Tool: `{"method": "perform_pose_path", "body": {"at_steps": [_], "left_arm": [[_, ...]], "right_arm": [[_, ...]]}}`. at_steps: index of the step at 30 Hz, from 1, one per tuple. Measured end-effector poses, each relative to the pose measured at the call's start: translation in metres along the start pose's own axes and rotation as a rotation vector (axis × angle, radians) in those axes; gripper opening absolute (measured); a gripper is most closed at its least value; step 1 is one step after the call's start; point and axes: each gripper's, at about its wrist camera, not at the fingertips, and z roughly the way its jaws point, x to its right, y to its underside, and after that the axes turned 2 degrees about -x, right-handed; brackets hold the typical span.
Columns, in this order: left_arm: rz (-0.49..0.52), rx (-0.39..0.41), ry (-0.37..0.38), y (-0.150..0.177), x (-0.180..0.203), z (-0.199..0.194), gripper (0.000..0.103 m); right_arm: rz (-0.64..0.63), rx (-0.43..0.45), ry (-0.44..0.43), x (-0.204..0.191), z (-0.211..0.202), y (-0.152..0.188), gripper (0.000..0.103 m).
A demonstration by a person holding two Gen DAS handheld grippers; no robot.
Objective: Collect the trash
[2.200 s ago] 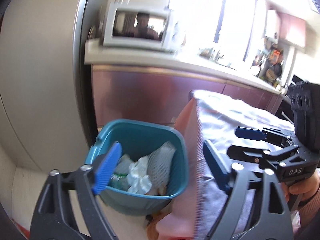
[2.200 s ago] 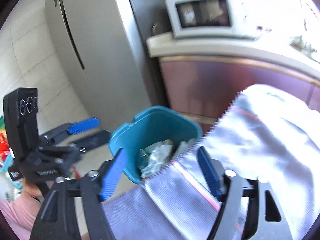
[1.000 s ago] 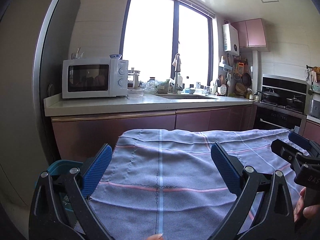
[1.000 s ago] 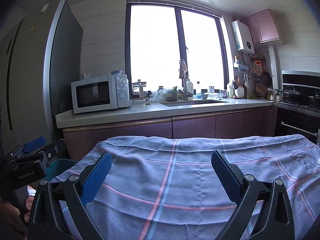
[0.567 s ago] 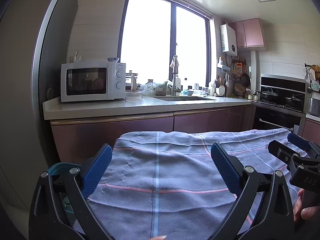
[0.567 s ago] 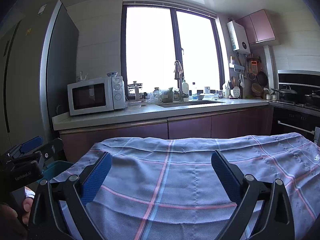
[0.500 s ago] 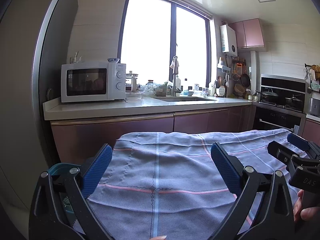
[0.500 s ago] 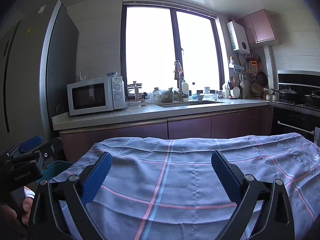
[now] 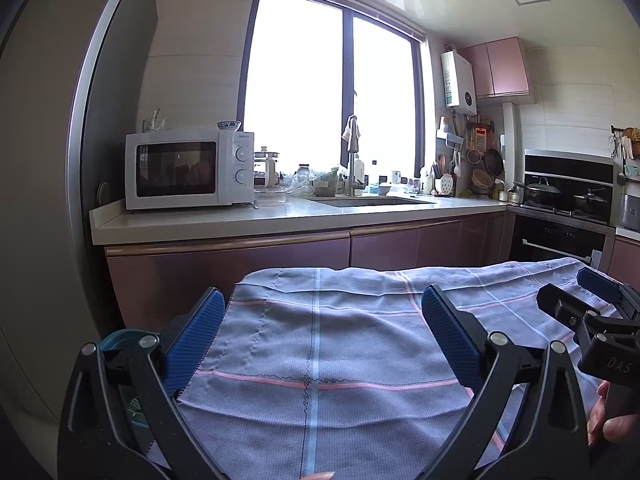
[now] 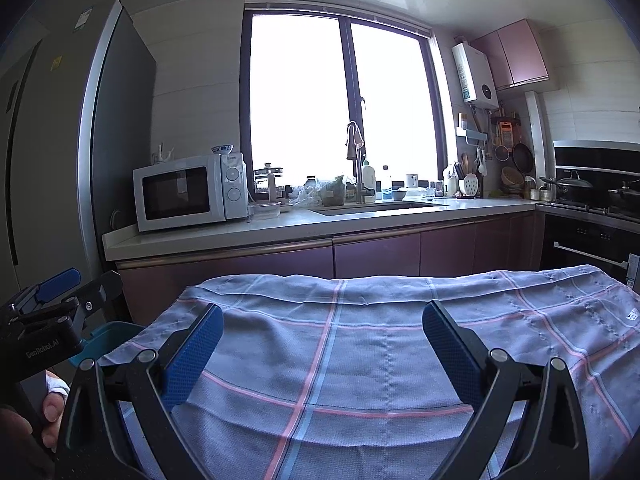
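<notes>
From your left wrist camera, your left gripper stands with its blue-padded fingers spread wide and nothing between them. It hovers over a table covered by a grey-blue checked cloth with pink and pale blue lines. The teal trash bin peeks out beside the cloth's left edge, mostly hidden behind your left finger; its contents can barely be seen here. At the cloth's right edge your right gripper comes into view, held by your right hand. Beyond the far edge runs a counter carrying a white microwave.

From your right wrist camera, your right gripper is likewise fully open and holds nothing, poised above the same cloth. The bin shows as a teal corner just off the cloth's left edge. Your left gripper sits above it, gripped by your left hand. The microwave stands at the counter's left end.
</notes>
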Motion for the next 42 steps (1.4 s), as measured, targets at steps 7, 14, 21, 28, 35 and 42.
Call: {"method": "perform_pose_path", "body": {"at_steps": [7,14,21,28,35,42], "left_arm": [[0.001,-0.002,0.001,0.0002,0.0000,0.0008,0.097],[0.003,-0.002,-0.003,0.0003,-0.0002,0.0009,0.097],[0.003,-0.004,-0.008,-0.0002,-0.0020,0.0014,0.097],[0.001,-0.006,-0.007,-0.0005,-0.0021,0.0015,0.097],[0.003,-0.004,-0.008,-0.0005,-0.0018,0.0014,0.097],[0.000,-0.001,-0.009,-0.0012,-0.0056,0.0041,0.097]], "right_arm": [[0.000,-0.001,0.000,0.0000,0.0011,0.0000,0.096],[0.002,-0.005,-0.002,-0.0009,0.0017,0.0005,0.096],[0.002,-0.007,-0.002,-0.0009,0.0021,0.0011,0.096],[0.003,-0.009,-0.002,-0.0008,0.0026,0.0017,0.096],[0.004,-0.005,-0.003,-0.0008,0.0018,0.0017,0.096],[0.006,-0.001,-0.002,0.0011,0.0014,0.0029,0.096]]}}
